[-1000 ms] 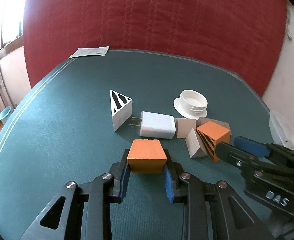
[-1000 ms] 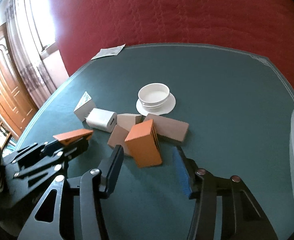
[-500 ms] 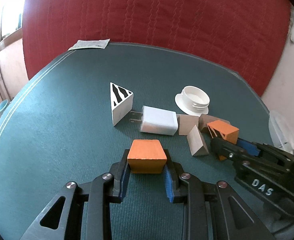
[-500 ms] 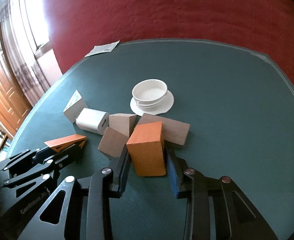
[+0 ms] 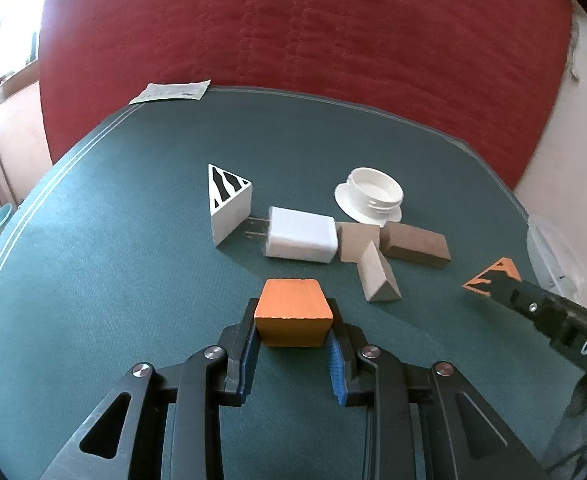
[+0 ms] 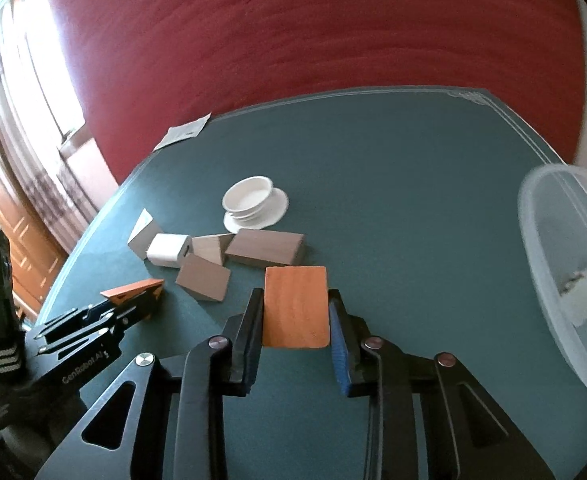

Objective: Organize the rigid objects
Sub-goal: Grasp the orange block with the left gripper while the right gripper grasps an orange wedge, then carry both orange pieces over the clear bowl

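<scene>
Two orange blocks in transit, one per claw. Left claw (image 5: pixel 293 330) clamped on an orange block (image 5: pixel 293 310), held low over the green counter (image 5: pixel 113 280). Right claw (image 6: pixel 295 320) closed tight on a second orange block (image 6: pixel 295 306), lifted clear of the pile, near a clear plastic bin (image 6: pixel 565 264) at the right. Left to sort, judging by the layout: striped white wedge (image 5: pixel 229 200), white charger (image 5: pixel 299 240), three plain wooden pieces (image 5: pixel 377 276), white cap (image 5: pixel 371 196). Bin nearly empty; task at an early stage.
</scene>
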`<state>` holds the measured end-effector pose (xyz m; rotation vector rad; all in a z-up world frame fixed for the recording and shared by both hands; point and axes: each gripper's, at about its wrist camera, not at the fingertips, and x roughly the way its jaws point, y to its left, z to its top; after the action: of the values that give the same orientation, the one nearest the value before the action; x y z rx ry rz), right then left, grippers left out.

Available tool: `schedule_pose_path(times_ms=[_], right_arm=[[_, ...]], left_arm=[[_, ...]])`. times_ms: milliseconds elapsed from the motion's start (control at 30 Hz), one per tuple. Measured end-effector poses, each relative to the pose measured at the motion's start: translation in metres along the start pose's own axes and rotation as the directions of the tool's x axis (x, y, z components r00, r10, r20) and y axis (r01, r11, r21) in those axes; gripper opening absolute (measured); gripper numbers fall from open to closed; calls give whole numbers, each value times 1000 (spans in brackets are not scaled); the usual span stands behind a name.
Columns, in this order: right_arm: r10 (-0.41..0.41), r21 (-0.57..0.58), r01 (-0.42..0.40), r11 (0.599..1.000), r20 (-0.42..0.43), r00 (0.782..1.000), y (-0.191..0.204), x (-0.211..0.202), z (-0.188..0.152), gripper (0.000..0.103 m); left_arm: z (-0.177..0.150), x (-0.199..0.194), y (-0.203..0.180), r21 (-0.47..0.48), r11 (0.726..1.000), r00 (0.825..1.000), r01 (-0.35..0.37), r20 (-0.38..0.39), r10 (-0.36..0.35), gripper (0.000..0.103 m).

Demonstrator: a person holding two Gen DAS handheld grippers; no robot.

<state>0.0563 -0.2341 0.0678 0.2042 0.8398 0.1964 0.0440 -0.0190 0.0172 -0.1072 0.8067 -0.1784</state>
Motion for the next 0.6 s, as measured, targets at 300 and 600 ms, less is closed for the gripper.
schedule_pose_path(times_ms=[300,600], right_arm=[[1,63,-5,998,55,998,-25,-25,0,31],[-37,116,23,993,119,992,-57,-55,0,31]], left_arm=[[-9,-9,-17,26,1000,1000,6,-11,-5,31],[-9,-15,-38,68,998,1000,12,-14,-11,31]])
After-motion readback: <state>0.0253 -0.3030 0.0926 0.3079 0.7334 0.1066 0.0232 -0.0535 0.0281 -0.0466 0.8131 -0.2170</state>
